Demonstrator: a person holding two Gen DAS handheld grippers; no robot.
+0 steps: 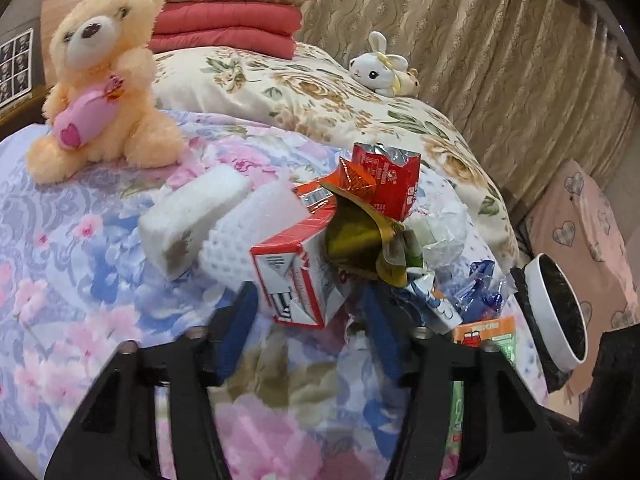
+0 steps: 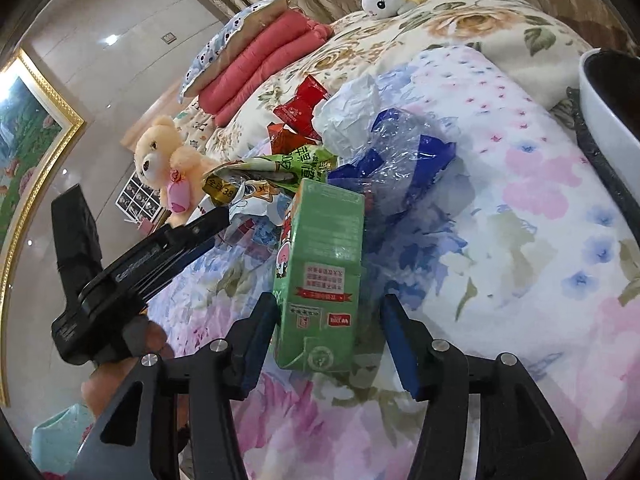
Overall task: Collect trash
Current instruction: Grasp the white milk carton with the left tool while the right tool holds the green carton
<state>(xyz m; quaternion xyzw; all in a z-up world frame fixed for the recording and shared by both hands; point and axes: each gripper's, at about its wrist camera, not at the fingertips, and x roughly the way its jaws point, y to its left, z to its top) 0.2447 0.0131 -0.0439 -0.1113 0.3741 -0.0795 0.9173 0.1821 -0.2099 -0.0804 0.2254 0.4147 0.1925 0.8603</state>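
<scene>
On the bed (image 1: 80,208), spread with a floral quilt, a heap of trash sits at the centre of the left wrist frame: a red-and-white carton (image 1: 296,280), a gold wrapper (image 1: 356,236), a torn red packet (image 1: 384,176), two white foam blocks (image 1: 192,216) to the left of them and crumpled clear plastic (image 1: 444,228) to the right. The left gripper (image 1: 312,316) fills the bottom of that frame with its jaws apart; the red-and-white carton lies between the blue pads, and neither pad presses on it. At the right edge a white-rimmed bin (image 1: 556,312) with a black liner stands beside the bed. A peach teddy (image 1: 104,84) sits in the upper left, a white bunny toy (image 1: 380,64) lies above centre, and folded red blankets (image 1: 228,28) are stacked at the top.

In the right wrist frame the right gripper (image 2: 328,340) is at the bottom centre, jaws apart. A green carton (image 2: 320,272) stands upright between them; the left pad is just beside its edge, the right pad is clear of it. Behind the carton lie a green snack bag (image 2: 304,164), blue-and-clear plastic (image 2: 400,164) and white crumpled paper (image 2: 348,108). The left gripper shows at the left of this frame, held by a hand (image 2: 120,364), its tip at the edge of the heap.
</scene>
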